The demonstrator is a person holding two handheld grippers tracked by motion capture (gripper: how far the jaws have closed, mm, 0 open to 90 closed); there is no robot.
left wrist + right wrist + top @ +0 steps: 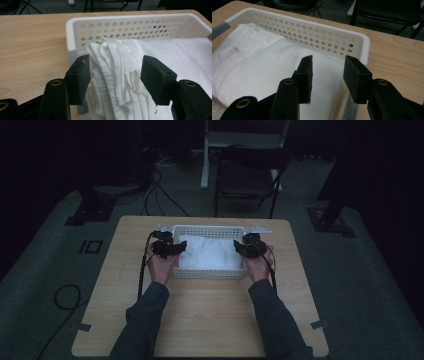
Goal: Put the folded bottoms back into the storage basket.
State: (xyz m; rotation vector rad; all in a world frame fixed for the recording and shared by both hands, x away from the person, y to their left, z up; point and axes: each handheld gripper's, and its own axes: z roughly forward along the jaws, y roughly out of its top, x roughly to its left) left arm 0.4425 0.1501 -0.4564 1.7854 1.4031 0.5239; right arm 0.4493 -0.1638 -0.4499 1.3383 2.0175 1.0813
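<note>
- My left hand-held gripper (113, 80) sits at one end of the white basket (75, 27), jaws partway open around a bunched ridge of the white cloth (112, 72). The left pad looks like it touches the folds, the right pad stands clear, so I wouldn't call it a real grip.
- If I lift now, I reckon the bunch just slides out, or I catch one layer and the fold comes apart.
- My right hand-held gripper (328, 77) hangs over the other end of the cloth (262, 65), jaws apart with nothing between them, right by the basket's corner wall (359, 45).
- Closing from here probably pinches air, or the outer jaw snags the wall and drags the basket across the counter (210, 310).
- The cloth lies folded inside the basket, between my two hand-held grippers. One side gripping before the other likely skews the whole bundle.
</note>
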